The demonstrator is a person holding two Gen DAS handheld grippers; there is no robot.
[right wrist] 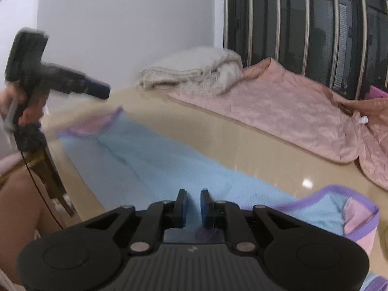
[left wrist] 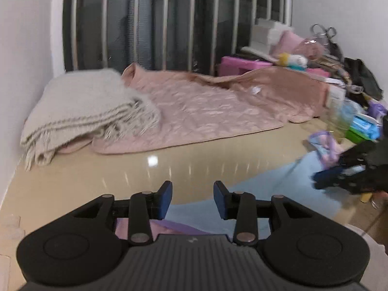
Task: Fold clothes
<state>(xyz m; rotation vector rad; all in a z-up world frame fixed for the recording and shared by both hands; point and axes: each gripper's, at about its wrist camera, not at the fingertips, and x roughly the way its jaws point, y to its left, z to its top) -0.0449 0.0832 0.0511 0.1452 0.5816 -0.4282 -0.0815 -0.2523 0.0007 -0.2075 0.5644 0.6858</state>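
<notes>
A light blue garment (right wrist: 155,160) with purple and pink trim lies stretched along the glossy beige table (right wrist: 254,150). It also shows in the left wrist view (left wrist: 271,184). My left gripper (left wrist: 193,200) is open and empty, held above one end of the garment. It shows blurred at the left of the right wrist view (right wrist: 97,89). My right gripper (right wrist: 193,206) hangs over the other end with a narrow gap between its jaws and nothing in them. It shows at the right edge of the left wrist view (left wrist: 339,172).
A folded cream blanket (left wrist: 84,114) and a pink quilted cover (left wrist: 206,111) lie at the back of the table before a barred dark window. Boxes, bags and packets (left wrist: 351,111) clutter the right side. A white wall stands at the left.
</notes>
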